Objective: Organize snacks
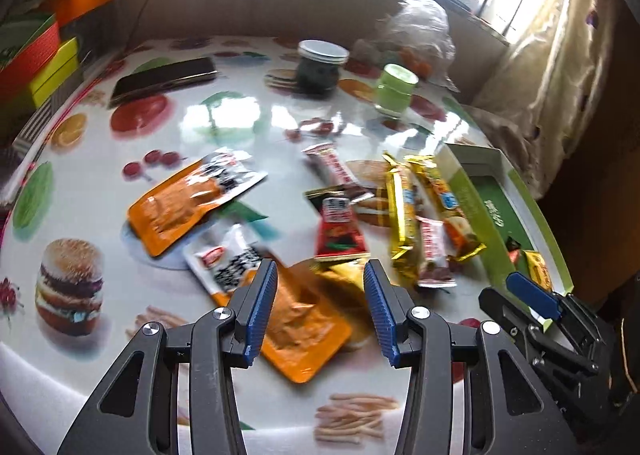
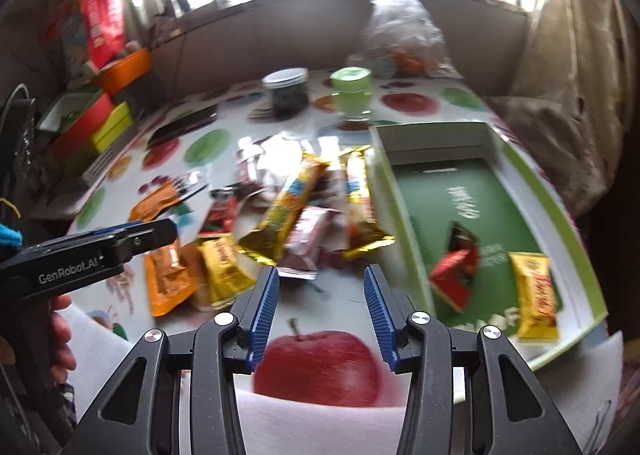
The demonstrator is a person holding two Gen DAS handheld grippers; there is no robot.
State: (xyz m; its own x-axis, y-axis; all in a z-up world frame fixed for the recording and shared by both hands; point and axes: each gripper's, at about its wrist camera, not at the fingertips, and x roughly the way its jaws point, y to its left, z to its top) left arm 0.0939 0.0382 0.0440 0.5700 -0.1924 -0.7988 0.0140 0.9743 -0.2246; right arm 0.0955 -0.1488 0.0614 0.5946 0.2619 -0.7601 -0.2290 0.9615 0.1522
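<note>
Both tongs, left [image 1: 320,295] and right [image 2: 318,301], angled downward, jaws apart, empty.

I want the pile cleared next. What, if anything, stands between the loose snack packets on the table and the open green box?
Nothing visible stands in the way. The pile of snack packets lies right beside the green cardboard box, whose low left wall is the only thing to lift over. Inside, a red-and-black packet and a yellow packet leave bare floor.

Fruit-print table [image 1: 248,119], snack packets [image 1: 192,203], box [image 2: 500,143]
</note>
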